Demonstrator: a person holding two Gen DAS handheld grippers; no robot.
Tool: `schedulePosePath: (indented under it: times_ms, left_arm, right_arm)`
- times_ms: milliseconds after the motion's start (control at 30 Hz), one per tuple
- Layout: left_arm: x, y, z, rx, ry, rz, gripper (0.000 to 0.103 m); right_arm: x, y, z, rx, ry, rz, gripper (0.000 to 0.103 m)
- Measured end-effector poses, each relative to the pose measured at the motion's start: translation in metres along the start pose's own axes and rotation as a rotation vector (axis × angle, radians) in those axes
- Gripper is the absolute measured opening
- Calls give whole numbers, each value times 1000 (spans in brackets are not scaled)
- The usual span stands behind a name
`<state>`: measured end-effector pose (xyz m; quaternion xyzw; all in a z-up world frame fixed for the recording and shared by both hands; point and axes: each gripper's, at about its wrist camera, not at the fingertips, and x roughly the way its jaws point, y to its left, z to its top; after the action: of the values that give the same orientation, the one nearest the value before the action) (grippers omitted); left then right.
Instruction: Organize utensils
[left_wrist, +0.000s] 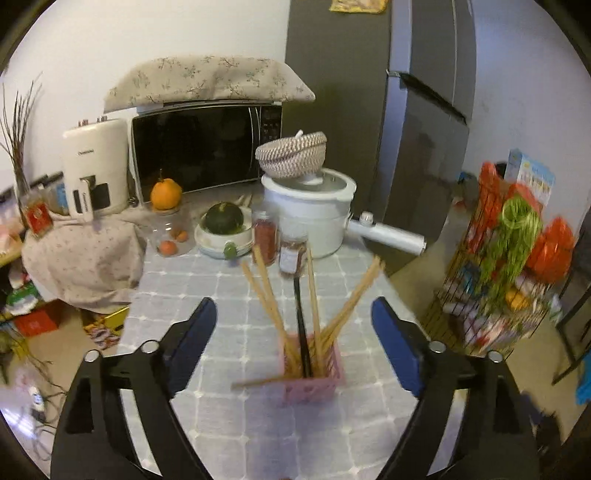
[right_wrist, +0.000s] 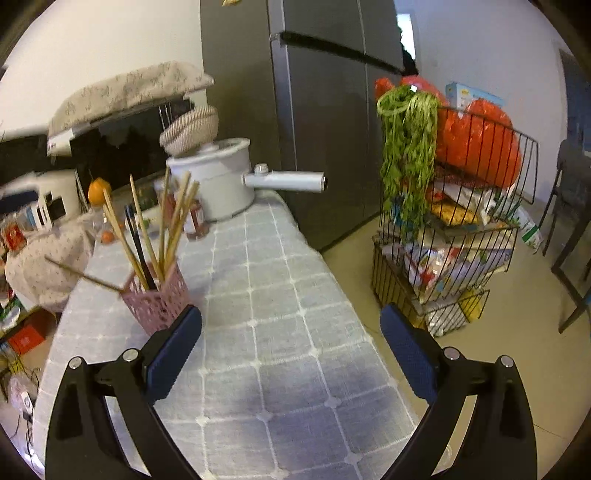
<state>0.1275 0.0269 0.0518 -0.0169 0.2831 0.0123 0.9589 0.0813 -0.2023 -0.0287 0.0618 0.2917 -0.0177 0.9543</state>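
**Inspector:** Left gripper (left_wrist: 293, 321) first. Its jaws stand wide apart and nothing is between the pads. The blue pads (left_wrist: 195, 332) flank the holder but touch neither it nor any stick.

**Assistant:** And the right?

**Inspector:** Right gripper (right_wrist: 290, 325) is also spread, empty, over bare tablecloth (right_wrist: 280, 332). Its left finger sits just beside the holder's near corner.

**Assistant:** Where are the utensils?

**Inspector:** In the pink holder (left_wrist: 314, 380) on the table, directly ahead of the left gripper. Wooden chopsticks (left_wrist: 269, 291) and one black one (left_wrist: 301, 325) stand upright, fanned out. One chopstick (left_wrist: 258, 382) lies nearly flat, one end at the holder's rim, the other jutting out over the table. I judge it not properly seated.

**Assistant:** The remedy?

**Inspector:** Take that stray stick near its free end, well clear of the upright ones, lift until it is steep, then let it slide in. The holder looks light; a sideways nudge could tip it. The right gripper could steady its wall. Jars (left_wrist: 291, 254) behind are apart from the work.
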Motion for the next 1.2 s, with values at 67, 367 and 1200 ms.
schedulePosePath:
  times_ms: [67, 367, 1200]
  left_arm:
    - [-7, -3, -9, 14, -5, 29, 94]
    - [-47, -6, -42, 13, -112, 174, 96]
    - [-62, -5, -67, -2, -67, 117, 96]
  right_arm:
    - [-4, -1, 5, 23, -18, 7, 96]
    - [-32, -1, 18, 61, -108, -21, 97]
    - [-53, 20, 23, -3, -156, -65, 97]
